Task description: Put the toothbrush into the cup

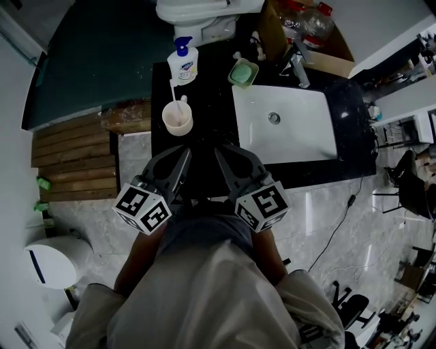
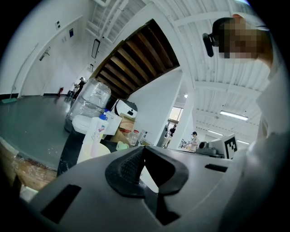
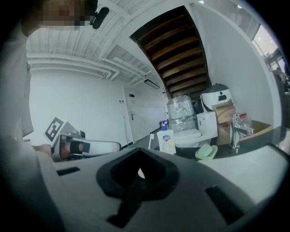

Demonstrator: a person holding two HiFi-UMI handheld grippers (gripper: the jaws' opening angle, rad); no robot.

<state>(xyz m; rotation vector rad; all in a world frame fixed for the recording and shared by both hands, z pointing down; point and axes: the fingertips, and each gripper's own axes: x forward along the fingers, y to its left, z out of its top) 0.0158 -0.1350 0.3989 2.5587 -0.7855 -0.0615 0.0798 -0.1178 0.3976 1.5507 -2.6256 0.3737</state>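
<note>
A pale cup (image 1: pixel 177 118) stands on the dark counter (image 1: pixel 204 102), left of the sink. A white toothbrush (image 1: pixel 175 99) stands inside it, leaning toward the back. My left gripper (image 1: pixel 184 154) and right gripper (image 1: pixel 221 151) are side by side just in front of the cup, close to the person's body. Both are shut and hold nothing. In the left gripper view the shut left gripper (image 2: pixel 144 150) hides most of the cup (image 2: pixel 93 152). In the right gripper view the toothbrush (image 3: pixel 149 141) shows above the shut right gripper (image 3: pixel 139 157).
A soap pump bottle (image 1: pixel 182 63) stands behind the cup, with a green soap dish (image 1: pixel 242 72) to its right. The white sink (image 1: pixel 320 129) and faucet (image 1: pixel 298 68) fill the counter's right half. A toilet (image 1: pixel 204 17) is behind, and a wooden slatted mat (image 1: pixel 75 160) lies at the left.
</note>
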